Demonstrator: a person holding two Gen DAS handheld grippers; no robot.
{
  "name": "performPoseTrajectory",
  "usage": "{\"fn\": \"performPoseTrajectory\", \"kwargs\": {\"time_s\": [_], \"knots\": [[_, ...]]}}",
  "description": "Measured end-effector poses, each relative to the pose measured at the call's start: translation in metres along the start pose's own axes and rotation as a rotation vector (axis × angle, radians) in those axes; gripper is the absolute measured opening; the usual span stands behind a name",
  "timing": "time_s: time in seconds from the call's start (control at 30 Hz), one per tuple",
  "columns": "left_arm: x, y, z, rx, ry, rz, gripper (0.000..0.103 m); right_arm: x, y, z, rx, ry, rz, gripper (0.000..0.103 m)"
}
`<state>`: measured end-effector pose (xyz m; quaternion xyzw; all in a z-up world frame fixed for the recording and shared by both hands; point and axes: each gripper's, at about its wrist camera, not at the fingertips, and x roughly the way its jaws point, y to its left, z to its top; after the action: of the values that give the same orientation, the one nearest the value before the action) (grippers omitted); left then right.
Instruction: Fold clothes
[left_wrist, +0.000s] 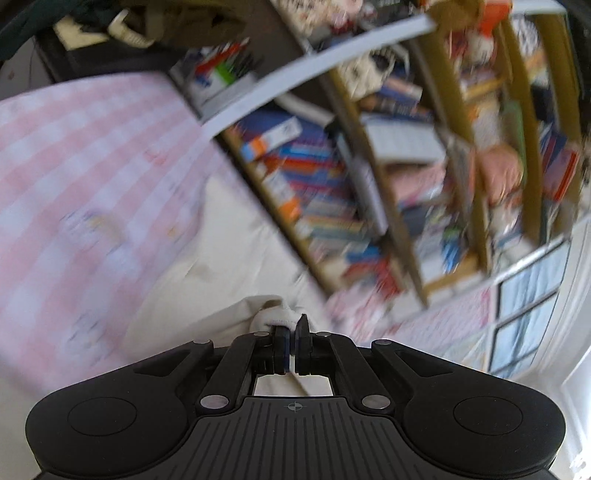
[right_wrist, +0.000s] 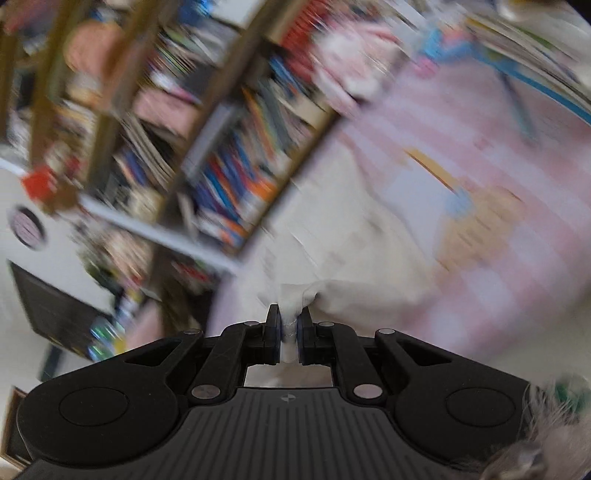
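A pink-and-white checked bedspread (left_wrist: 85, 155) covers a bed, and a tall wooden bookshelf (left_wrist: 369, 177) packed with colourful books and boxes stands along the bed's far edge. Both views are tilted and smeared with motion blur, so small details cannot be read.

A cream-white garment (left_wrist: 207, 236) lies spread on the bedspread, reaching from the bed's far edge by the bookshelf toward the cameras. In the right wrist view the same garment (right_wrist: 351, 229) fans out ahead of the fingers, with a blurred cartoon print on the bedspread (right_wrist: 517, 155) beside it.

The left gripper (left_wrist: 291, 334) has its two black fingers pressed almost together, pinching a bunched fold of the garment's edge, which bulges out just above the fingertips.

The right gripper (right_wrist: 289, 325) is likewise nearly closed, with a narrow gathered strip of the white cloth clamped between its pads and running down between them.

In the left wrist view a window (left_wrist: 528, 306) with a pale curtain shows at the right. In the right wrist view a dark flat screen (right_wrist: 55, 314) sits at the left, below the bookshelf (right_wrist: 155, 122).
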<state>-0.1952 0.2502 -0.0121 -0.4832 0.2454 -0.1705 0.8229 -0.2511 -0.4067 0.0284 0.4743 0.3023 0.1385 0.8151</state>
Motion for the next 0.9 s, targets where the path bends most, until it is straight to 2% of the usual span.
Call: {"fn": "performPoseTrajectory", "kwargs": {"time_s": [0.17, 0.3, 0.47, 0.77, 0.9], "knots": [[0.029, -0.017, 0.032, -0.010, -0.071, -0.056, 0.000, 0.032, 0.025, 0.034, 0.030, -0.122, 0.103, 0.008], [0.055, -0.029, 0.056, -0.017, -0.113, -0.086, 0.000, 0.054, 0.036, 0.069, 0.040, -0.170, 0.138, 0.008], [0.088, -0.028, 0.068, -0.043, -0.136, -0.045, 0.000, 0.089, 0.041, 0.102, 0.031, -0.161, 0.137, 0.008], [0.141, -0.016, 0.082, -0.108, -0.195, 0.094, 0.000, 0.168, 0.007, 0.147, 0.104, -0.086, 0.142, 0.008], [0.171, -0.024, 0.094, -0.096, -0.215, 0.135, 0.000, 0.198, -0.008, 0.169, 0.133, -0.054, 0.136, 0.008]]}}
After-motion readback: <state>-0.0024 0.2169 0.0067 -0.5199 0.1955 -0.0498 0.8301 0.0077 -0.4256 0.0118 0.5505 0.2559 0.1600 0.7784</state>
